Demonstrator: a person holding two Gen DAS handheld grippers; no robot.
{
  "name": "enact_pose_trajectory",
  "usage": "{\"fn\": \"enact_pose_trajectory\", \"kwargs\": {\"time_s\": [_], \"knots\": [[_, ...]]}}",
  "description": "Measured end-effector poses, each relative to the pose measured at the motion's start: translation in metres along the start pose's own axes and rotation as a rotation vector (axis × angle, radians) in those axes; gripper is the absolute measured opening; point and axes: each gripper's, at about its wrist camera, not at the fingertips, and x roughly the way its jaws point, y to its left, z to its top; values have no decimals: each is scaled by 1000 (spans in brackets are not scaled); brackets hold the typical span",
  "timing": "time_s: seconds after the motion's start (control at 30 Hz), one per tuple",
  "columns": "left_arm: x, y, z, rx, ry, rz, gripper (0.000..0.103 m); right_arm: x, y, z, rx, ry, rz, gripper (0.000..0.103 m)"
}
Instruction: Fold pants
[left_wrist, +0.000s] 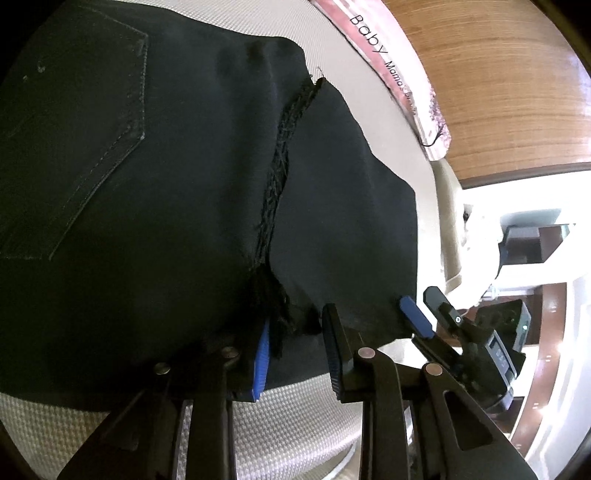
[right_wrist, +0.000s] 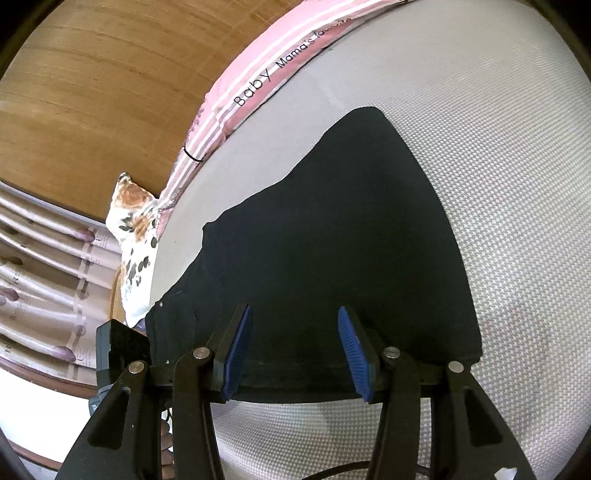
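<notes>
Black pants (left_wrist: 155, 192) lie on a white textured bed cover (left_wrist: 303, 417). In the left wrist view a back pocket shows at the left and a frayed seam (left_wrist: 280, 177) runs down the middle. My left gripper (left_wrist: 295, 350) is open at the pants' near edge, with cloth bunched between its blue pads. The right gripper (left_wrist: 428, 317) shows at the pants' right edge there. In the right wrist view the pants (right_wrist: 332, 236) lie flat, tapering away. My right gripper (right_wrist: 293, 354) is open over their near edge, holding nothing.
A pink striped cushion with "Baby Mama's" lettering (right_wrist: 258, 85) lies along the bed's far edge. A floral pillow (right_wrist: 136, 240) sits at the left. A wooden headboard wall (right_wrist: 92, 92) stands behind. Curtains (right_wrist: 37, 277) hang at the left.
</notes>
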Motion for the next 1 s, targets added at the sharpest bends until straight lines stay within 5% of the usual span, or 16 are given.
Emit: {"fn": "enact_pose_trajectory", "kwargs": {"time_s": [0.13,0.2,0.27,0.53,0.8,1.0], "knots": [[-2,-2,2,7,-18,-16,27,0,0,0,-8,-2,-40,46],[-6,-9,1,53,-50,-3,10,0,1,1,-22,-3,-63,46],[-10,-16,-3,96,-64,24,8,-2,3,1,-37,-6,-89,46],[-27,-21,-18,170,-113,65,7,-10,8,-7,-147,-3,-207,47],[-6,-9,-16,180,-78,158,7,4,2,-13,-178,39,-226,50],[-11,-25,-21,273,-85,267,19,5,10,-7,-213,60,-235,52]]}}
